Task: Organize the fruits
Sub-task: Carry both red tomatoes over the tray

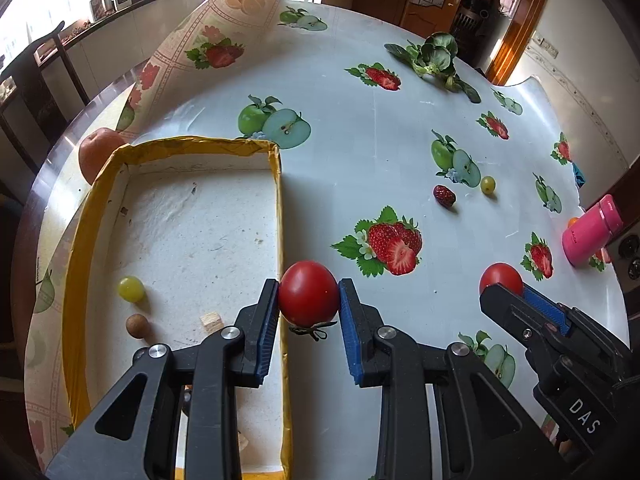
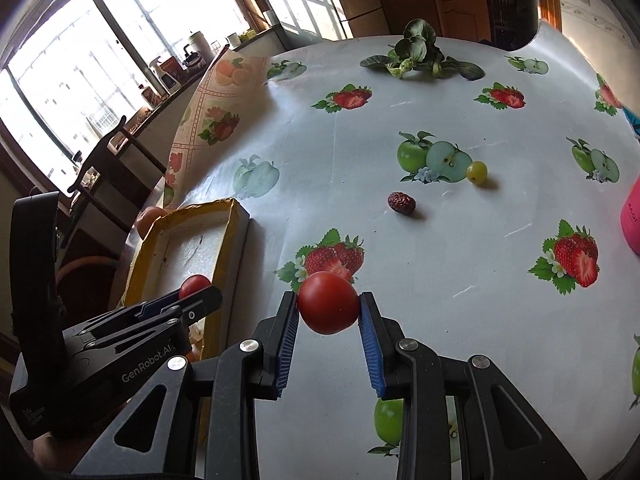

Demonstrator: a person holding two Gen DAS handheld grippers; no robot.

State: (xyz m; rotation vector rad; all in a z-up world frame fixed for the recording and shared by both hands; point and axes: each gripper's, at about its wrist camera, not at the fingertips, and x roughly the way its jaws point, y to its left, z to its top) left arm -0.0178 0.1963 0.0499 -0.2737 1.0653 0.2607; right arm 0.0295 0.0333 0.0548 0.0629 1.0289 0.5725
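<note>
My left gripper (image 1: 309, 300) is shut on a red tomato (image 1: 308, 294), held over the right wall of a yellow-rimmed white tray (image 1: 276, 200). My right gripper (image 2: 329, 309) is shut on a second red tomato (image 2: 328, 302) above the tablecloth, right of the tray (image 2: 228, 240). Each gripper shows in the other's view: the right one (image 1: 505, 285) and the left one (image 2: 196, 290). In the tray lie a green grape (image 1: 131, 289), a small brown ball (image 1: 137, 325) and a small wooden cube (image 1: 211, 321). A red date (image 2: 401, 202) and another green grape (image 2: 477, 172) lie on the table.
An orange-red fruit (image 1: 96, 152) sits behind the tray's far left corner. Leafy greens (image 2: 416, 54) lie at the far side. A pink bottle (image 1: 592, 230) lies at the right edge. The fruit-print cloth (image 1: 224, 40) curls up at the far left.
</note>
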